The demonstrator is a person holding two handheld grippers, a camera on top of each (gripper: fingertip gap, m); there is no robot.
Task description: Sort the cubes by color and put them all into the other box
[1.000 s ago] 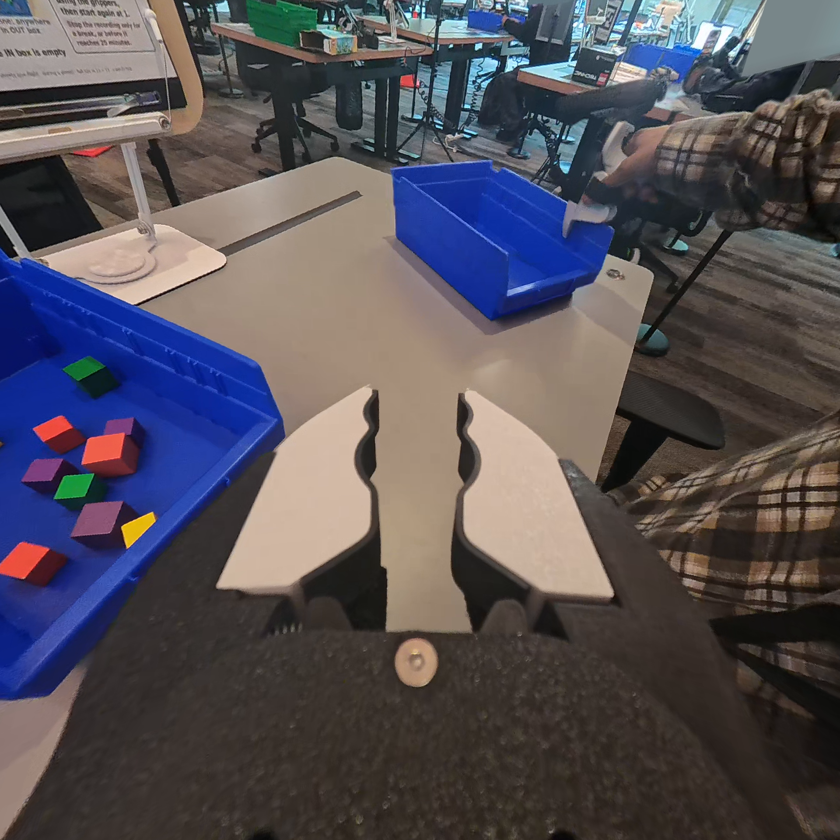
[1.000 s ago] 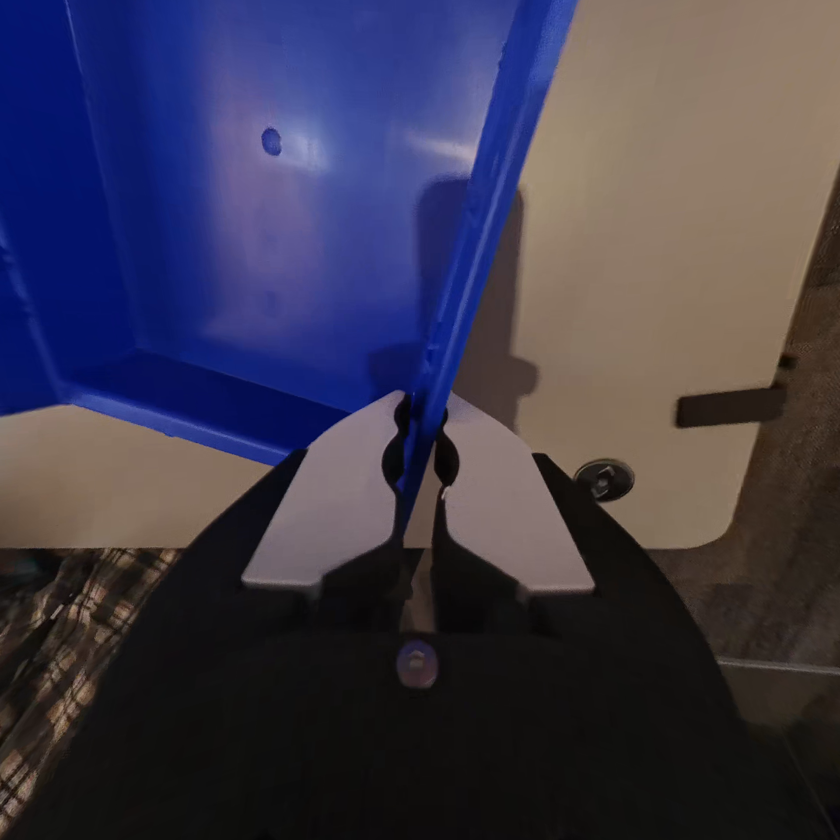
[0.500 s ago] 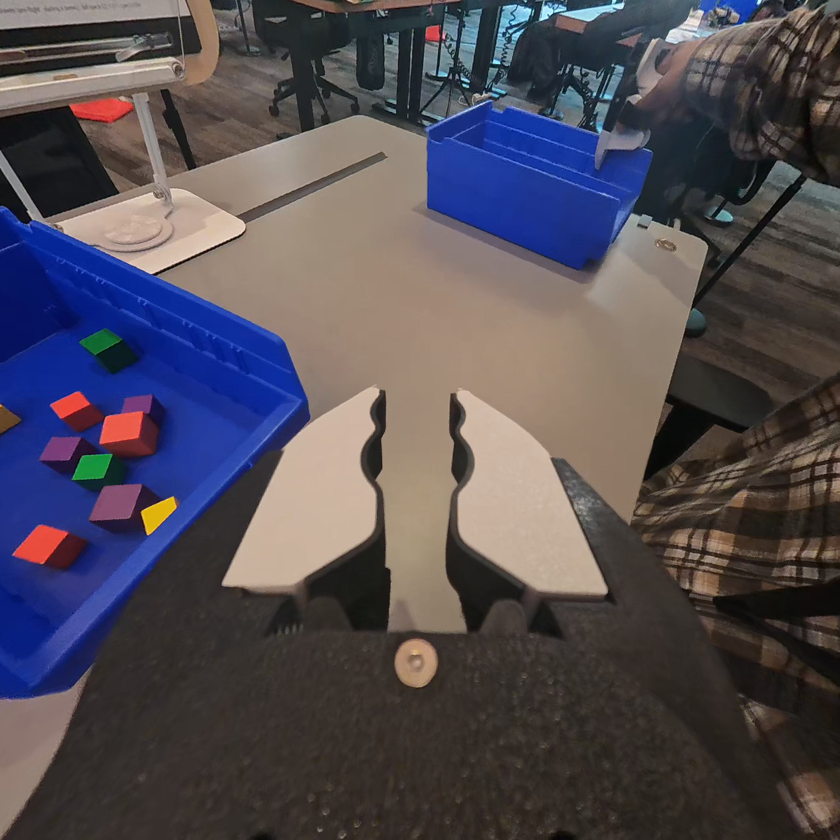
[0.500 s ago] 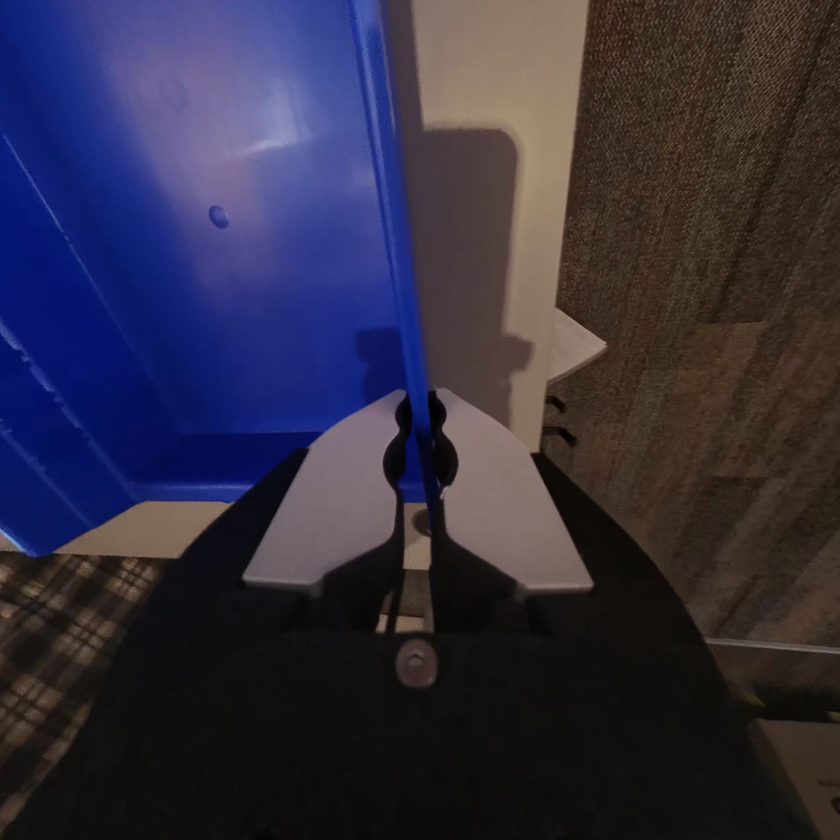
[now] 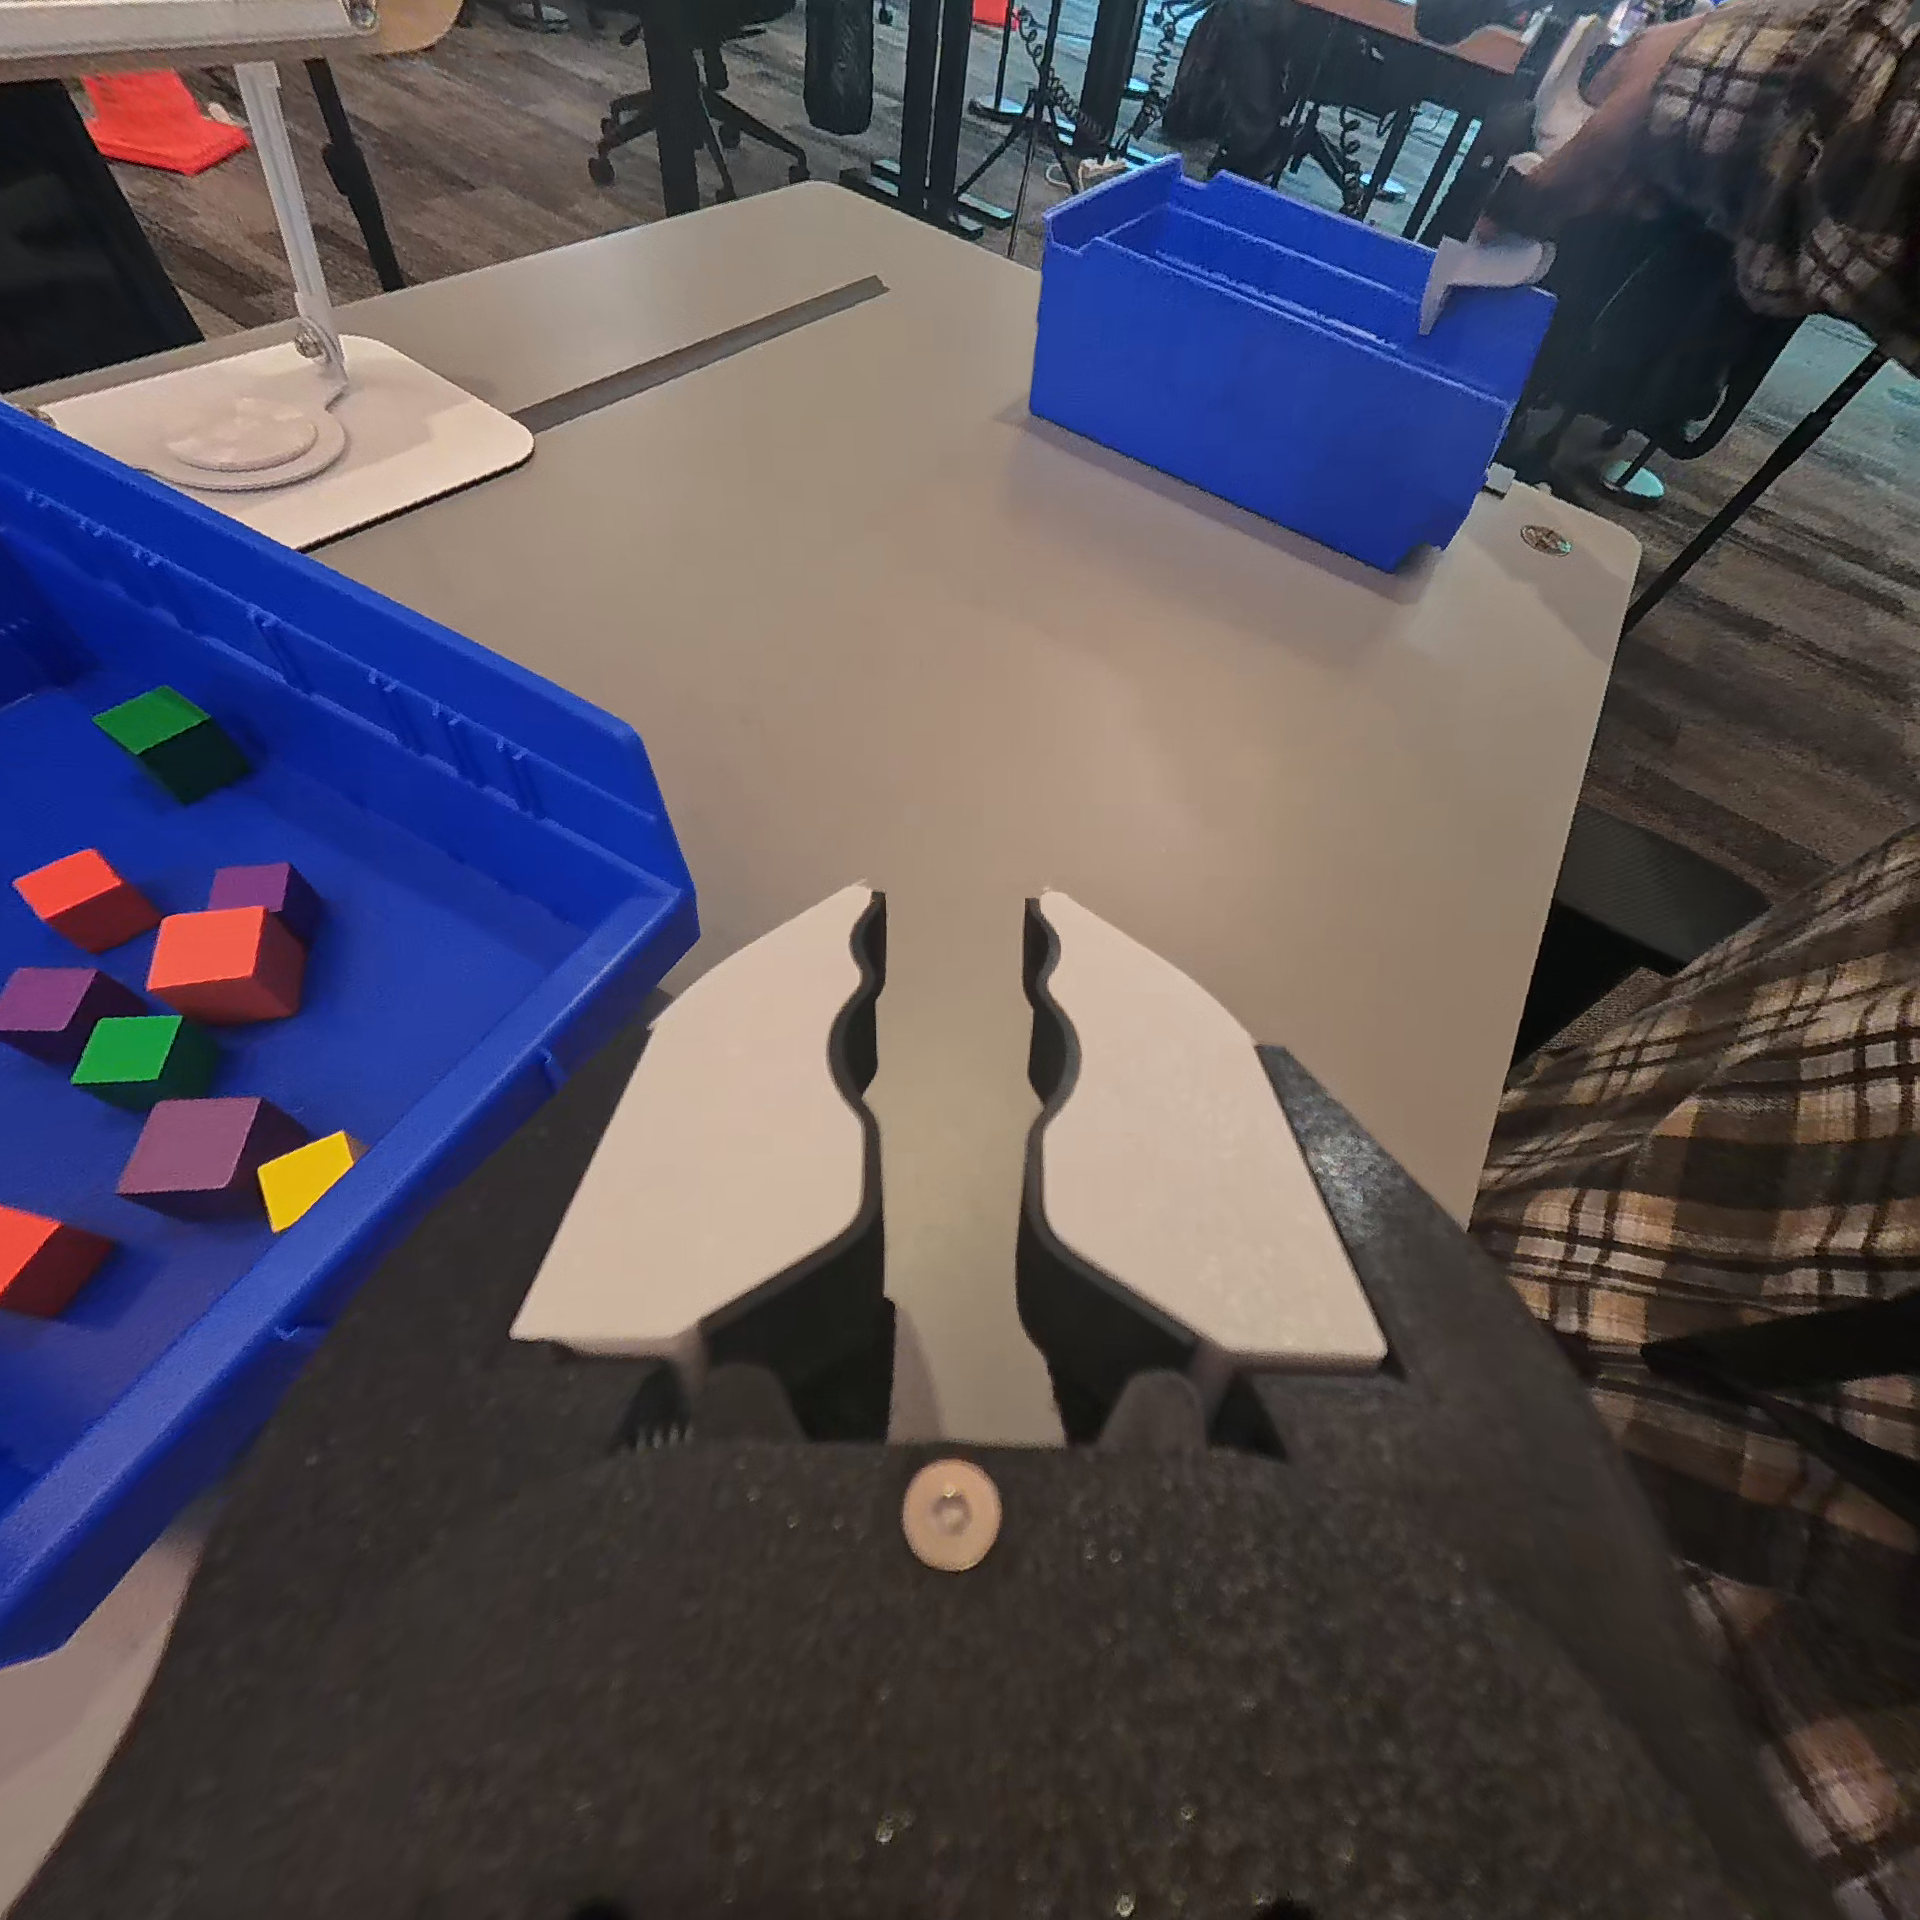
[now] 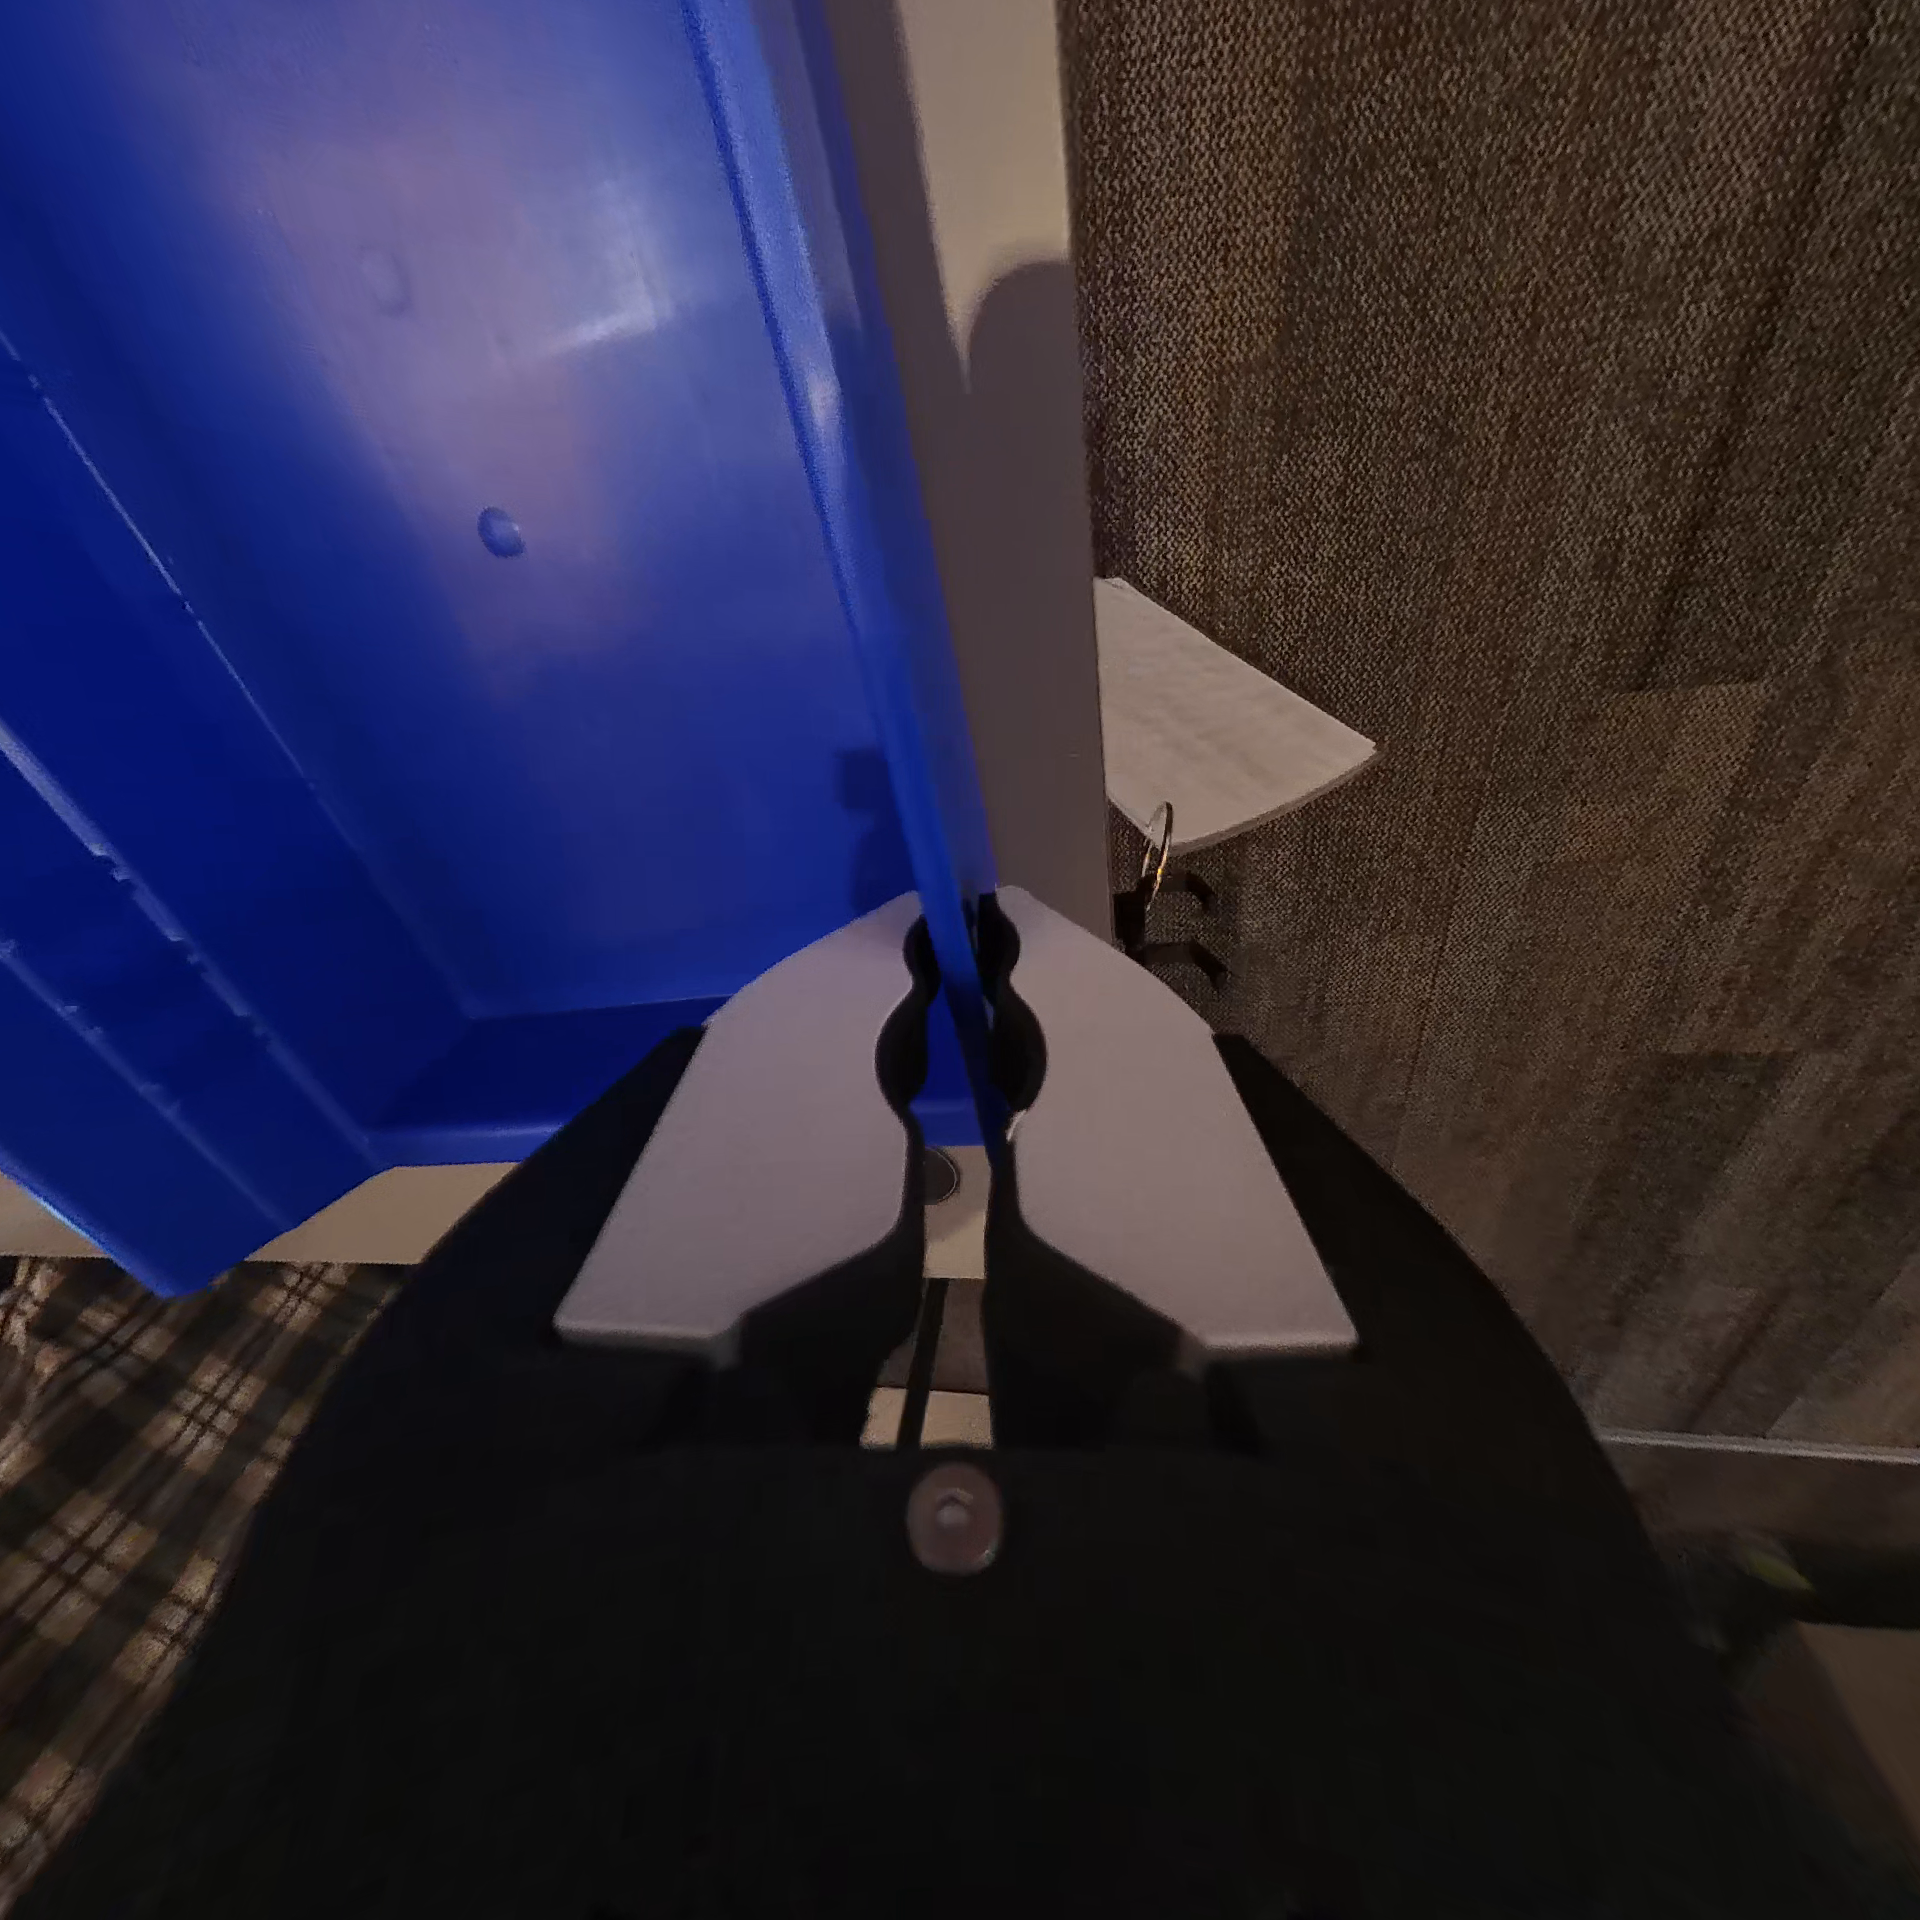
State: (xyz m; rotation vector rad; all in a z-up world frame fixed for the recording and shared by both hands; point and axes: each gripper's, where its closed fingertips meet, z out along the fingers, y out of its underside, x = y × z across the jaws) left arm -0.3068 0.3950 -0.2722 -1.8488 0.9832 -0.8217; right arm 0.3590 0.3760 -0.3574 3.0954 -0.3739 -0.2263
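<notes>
Each gripper is built alike: the left gripper and the right gripper are both fitted with two pale grey, flat-faced fingers whose inner edges are lined with wavy black pads. The fingers are carried on a broad black body with a grainy, foam-like surface, and a single silver screw is set at its centre. A brown, tan and black plaid sleeve is worn.
</notes>
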